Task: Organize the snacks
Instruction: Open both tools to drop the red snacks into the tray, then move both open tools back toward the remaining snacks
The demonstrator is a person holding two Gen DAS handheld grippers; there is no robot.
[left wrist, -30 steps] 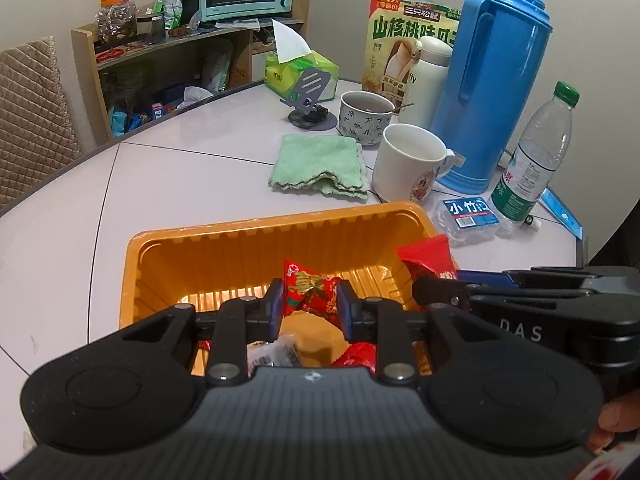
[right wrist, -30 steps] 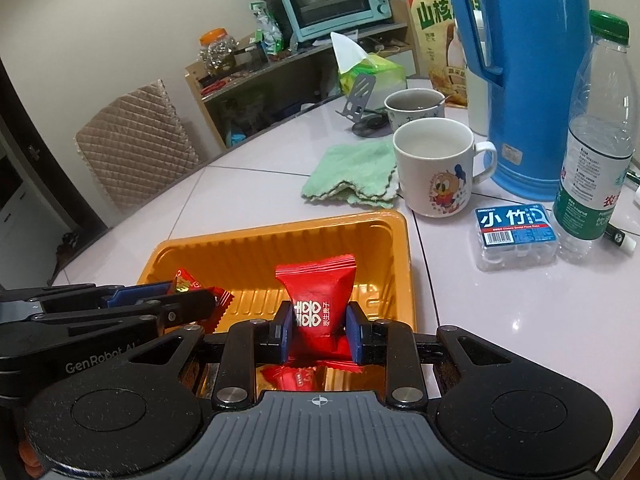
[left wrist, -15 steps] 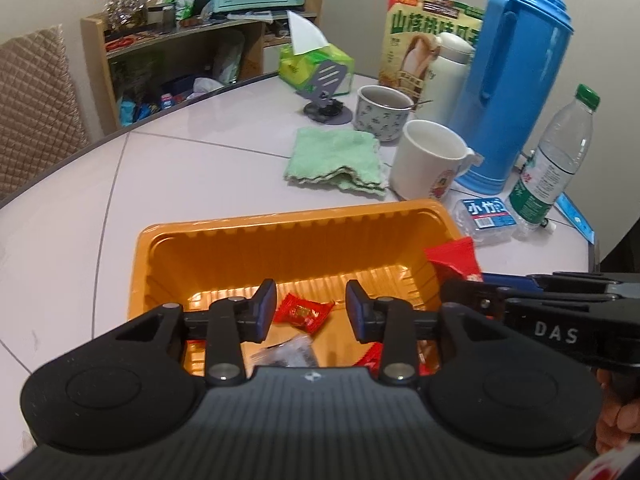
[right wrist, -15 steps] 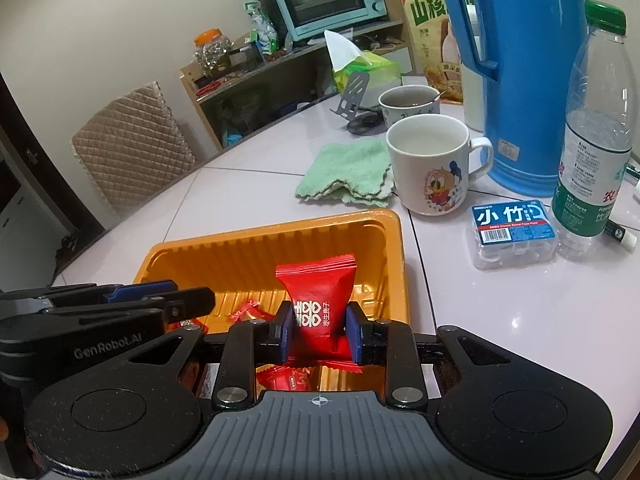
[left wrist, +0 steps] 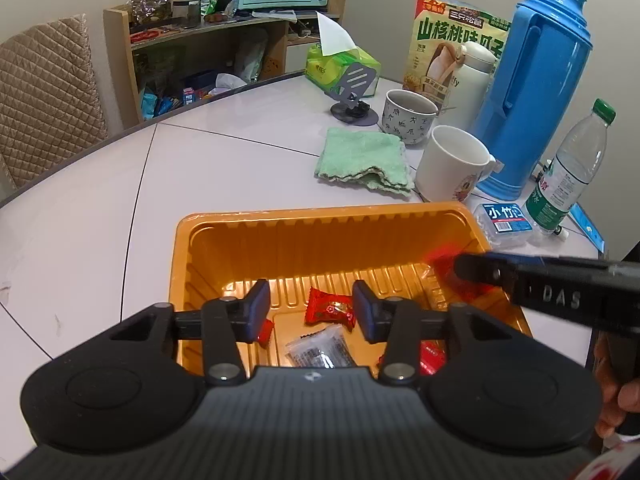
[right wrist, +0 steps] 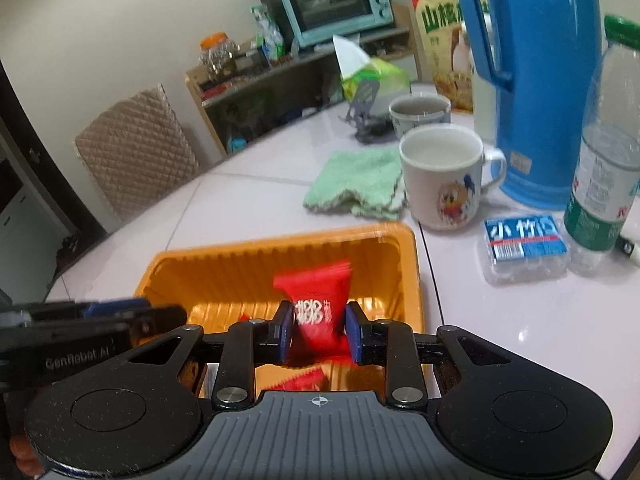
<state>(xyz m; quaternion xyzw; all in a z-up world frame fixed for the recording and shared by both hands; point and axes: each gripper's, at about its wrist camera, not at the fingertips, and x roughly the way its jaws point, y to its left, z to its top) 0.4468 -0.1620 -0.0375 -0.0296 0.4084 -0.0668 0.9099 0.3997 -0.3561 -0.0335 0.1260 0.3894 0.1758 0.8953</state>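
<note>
Here the white table [left wrist: 240,168] carries an orange tray [left wrist: 320,224], with a blue thermos [left wrist: 532,92] far right. Only the left wrist view shows the tray floor: a small red candy [left wrist: 330,310] and a clear-wrapped snack [left wrist: 320,350] lie loose under the left gripper [left wrist: 312,308], whose jaws have just been opening and grip nothing. Only the right wrist view shows the right gripper [right wrist: 319,330] pinching a red packet [right wrist: 318,300] above the tray's near right part.
</note>
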